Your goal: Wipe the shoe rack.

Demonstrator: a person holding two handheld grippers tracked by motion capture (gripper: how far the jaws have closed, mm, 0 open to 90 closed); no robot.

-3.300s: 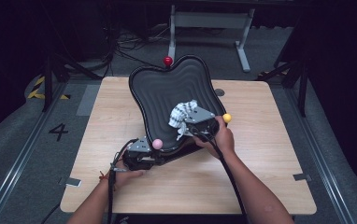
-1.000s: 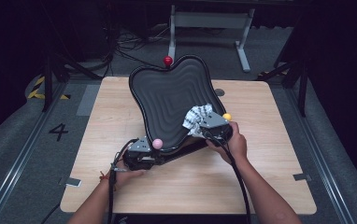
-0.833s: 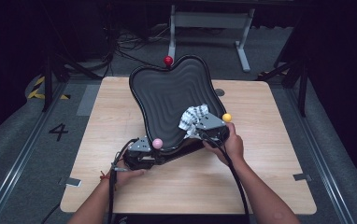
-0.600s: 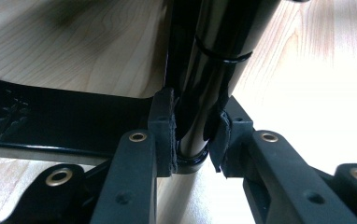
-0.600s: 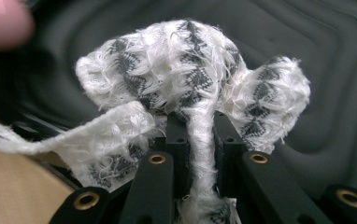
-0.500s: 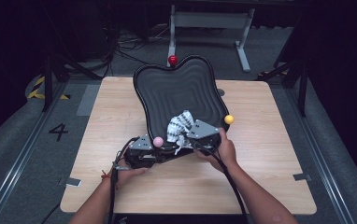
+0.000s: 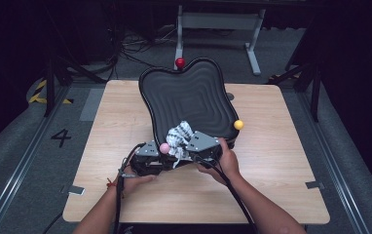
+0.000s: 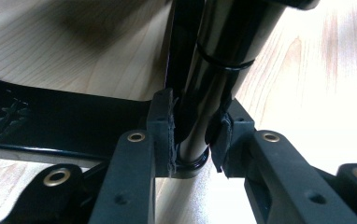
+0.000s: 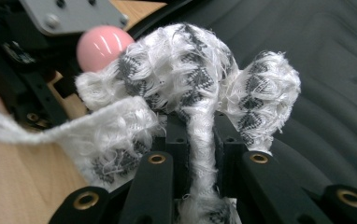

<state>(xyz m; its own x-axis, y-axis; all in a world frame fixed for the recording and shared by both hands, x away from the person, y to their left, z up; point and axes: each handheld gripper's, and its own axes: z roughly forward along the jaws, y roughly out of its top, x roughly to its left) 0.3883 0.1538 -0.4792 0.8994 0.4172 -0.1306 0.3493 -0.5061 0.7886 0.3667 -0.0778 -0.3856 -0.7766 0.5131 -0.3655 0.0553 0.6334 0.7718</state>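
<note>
Right claw (image 7: pixel 186 142), clamped on the white-grey rag (image 7: pixel 178 137), has swept from the black tray's (image 7: pixel 189 97) right rim back toward its near edge. Left claw (image 7: pixel 160 157) pinches the tray's leg (image 8: pixel 204 93), tilting it at the tabletop's (image 7: pixel 281 161) near-middle. Wiping likely continues.

Your black ribbed tray (image 7: pixel 189 97) stands tilted at frame centre, its black post (image 8: pixel 214 70) clamped; the white-and-grey cloth (image 9: pixel 190 88) bunches on its lower edge.
</note>
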